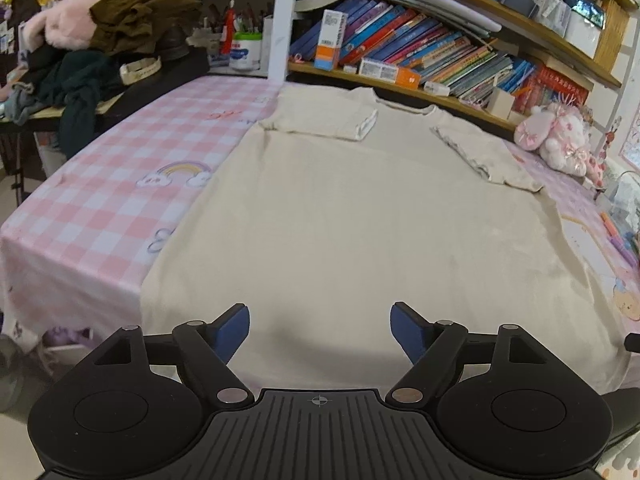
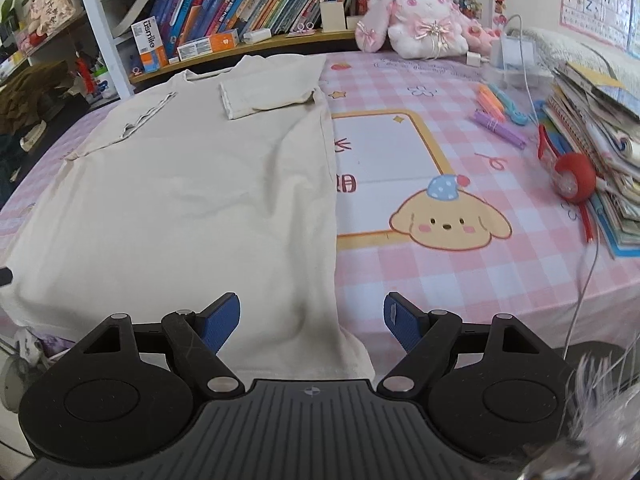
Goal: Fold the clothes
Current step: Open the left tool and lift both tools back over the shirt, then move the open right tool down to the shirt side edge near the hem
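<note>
Left wrist view: a cream T-shirt [image 1: 340, 216] is seen spread flat on the pink checked tablecloth [image 1: 100, 184], its neck toward the bookshelf [image 1: 420, 52] and its hem at the near table edge. Both short sleeves are already turned inward onto the body, so the first stage of folding can be judged as done. The long body is not yet folded; the sides and the hem-to-neck fold appear to be left.

The left gripper [image 1: 320, 330] is held released over the hem, its blue pads [image 1: 230, 330] spread wide with only flat cloth below them and nothing pinched. In the right wrist view the right gripper [image 2: 312, 322] is likewise released, poised above the shirt's right side edge near the lower corner, nothing held between its jaws.

A plush rabbit [image 2: 416, 20], pens [image 2: 500, 114] and a stack of books [image 2: 600, 128] are left beside the shirt, well apart from it. The next move is judged to be a grasp at the hem.
</note>
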A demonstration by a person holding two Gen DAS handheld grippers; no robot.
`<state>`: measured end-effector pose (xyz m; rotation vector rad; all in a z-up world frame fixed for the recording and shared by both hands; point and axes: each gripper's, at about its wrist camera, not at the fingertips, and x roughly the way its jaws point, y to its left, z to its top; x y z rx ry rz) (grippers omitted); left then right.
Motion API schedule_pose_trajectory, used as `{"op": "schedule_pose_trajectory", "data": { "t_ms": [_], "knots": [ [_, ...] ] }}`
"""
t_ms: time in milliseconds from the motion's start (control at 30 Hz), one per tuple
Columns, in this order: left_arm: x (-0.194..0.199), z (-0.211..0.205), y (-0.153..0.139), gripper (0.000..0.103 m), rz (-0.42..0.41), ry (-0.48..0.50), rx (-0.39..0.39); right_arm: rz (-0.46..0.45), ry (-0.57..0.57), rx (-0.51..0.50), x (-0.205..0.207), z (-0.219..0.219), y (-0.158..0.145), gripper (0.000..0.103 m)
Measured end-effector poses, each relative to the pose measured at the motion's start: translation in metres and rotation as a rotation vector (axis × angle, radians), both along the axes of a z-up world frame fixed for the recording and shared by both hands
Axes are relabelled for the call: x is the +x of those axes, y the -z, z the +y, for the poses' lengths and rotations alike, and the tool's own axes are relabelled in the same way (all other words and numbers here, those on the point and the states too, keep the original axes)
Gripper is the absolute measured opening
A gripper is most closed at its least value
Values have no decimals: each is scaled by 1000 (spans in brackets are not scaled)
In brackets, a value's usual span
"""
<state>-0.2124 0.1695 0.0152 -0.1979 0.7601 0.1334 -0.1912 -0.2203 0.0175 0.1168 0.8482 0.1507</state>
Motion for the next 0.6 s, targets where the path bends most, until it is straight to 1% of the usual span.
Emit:
{"op": "schedule_pose_trajectory", "data": {
  "t_ms": [100, 133, 200, 267, 400, 467, 533, 567, 600],
  "knots": [
    [-8, 3, 1, 91, 4, -7, 6, 17, 23, 29, -3, -6, 3, 78],
    [-10, 5, 1, 93, 4, -9, 10, 27, 32, 39, -4, -8, 5, 78],
    [-15, 8, 4, 93, 15, -13, 18, 47, 48, 53, -5, -13, 9, 78],
    [-16, 13, 9, 93, 41, -14, 20, 61, 60, 57, -5, -16, 12, 78],
    [-22, 28, 17, 93, 54, -34, 11, 90, 77, 79, -3, -22, 17, 76],
    [-25, 39, 17, 93, 48, -45, -9, 110, 69, 95, -1, -24, 19, 75],
    [-26, 50, 17, 91, 49, -49, -33, 124, 49, 96, 1, -25, 21, 74],
    [-26, 56, 18, 90, 58, -45, -46, 128, 38, 91, 2, -24, 21, 72],
    [-25, 61, 18, 85, 67, -43, -58, 134, 28, 88, 3, -24, 22, 70]
  ]
}}
